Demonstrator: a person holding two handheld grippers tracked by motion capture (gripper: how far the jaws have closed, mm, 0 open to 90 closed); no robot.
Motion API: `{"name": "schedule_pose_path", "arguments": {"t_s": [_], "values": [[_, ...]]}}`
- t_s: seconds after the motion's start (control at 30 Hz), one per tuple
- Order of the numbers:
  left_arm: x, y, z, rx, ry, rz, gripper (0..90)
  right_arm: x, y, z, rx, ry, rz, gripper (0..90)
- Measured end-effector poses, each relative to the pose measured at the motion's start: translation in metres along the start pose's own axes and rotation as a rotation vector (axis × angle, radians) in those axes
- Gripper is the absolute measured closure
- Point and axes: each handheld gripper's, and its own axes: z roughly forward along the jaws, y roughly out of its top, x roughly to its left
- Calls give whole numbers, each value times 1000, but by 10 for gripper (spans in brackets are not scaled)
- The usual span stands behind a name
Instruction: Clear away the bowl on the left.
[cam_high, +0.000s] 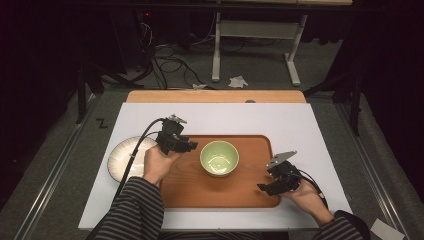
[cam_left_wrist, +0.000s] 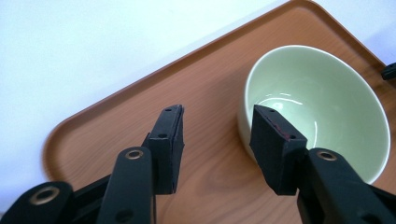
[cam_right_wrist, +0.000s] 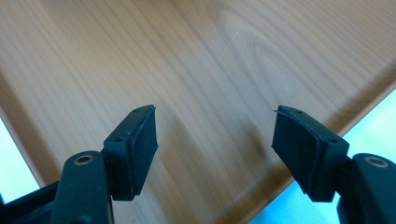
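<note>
The white tabletop (cam_high: 300, 125) takes up the middle of the high view, its far wooden edge running along the upper part of the frame. On it lies a wooden tray (cam_high: 250, 192) with rounded corners, set in the lower centre of that frame. A white plate (cam_high: 120, 155) rests on the tabletop just beside the tray's left edge, partly covered by the person's left hand (cam_high: 157, 167).

A pale green bowl (cam_high: 219, 158) stands upright on the tray, a little above its middle in the high view. In the left gripper view the bowl (cam_left_wrist: 327, 98) sits at the right of the frame, glossy inside, with the tray (cam_left_wrist: 116, 121) spreading across the centre.

The left gripper (cam_high: 192, 146) is to the left of the bowl in the high view, near its rim, above the tray's upper left corner. In its own view the left gripper (cam_left_wrist: 217, 140) has its fingers (cam_left_wrist: 168, 144) about half spread with nothing between them; the right-hand finger stands in front of the bowl's near wall, and whether it touches cannot be told.

The right gripper (cam_high: 265, 189) is low over the tray's lower right corner, well apart from the bowl. In its own view the right gripper (cam_right_wrist: 215, 149) has its fingers (cam_right_wrist: 137, 149) wide, with bare tray wood (cam_right_wrist: 187, 70) between them.
</note>
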Motion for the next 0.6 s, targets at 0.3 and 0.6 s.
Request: {"name": "schedule_pose_path", "arguments": {"t_s": [0.3,0.6], "values": [[13,-14,-20,-32,26,-24,516,-1,0,0,-4,-1,9,324],[21,-25,-27,-39,28,-44,508,-1,0,1,5,-5,8,325]]}}
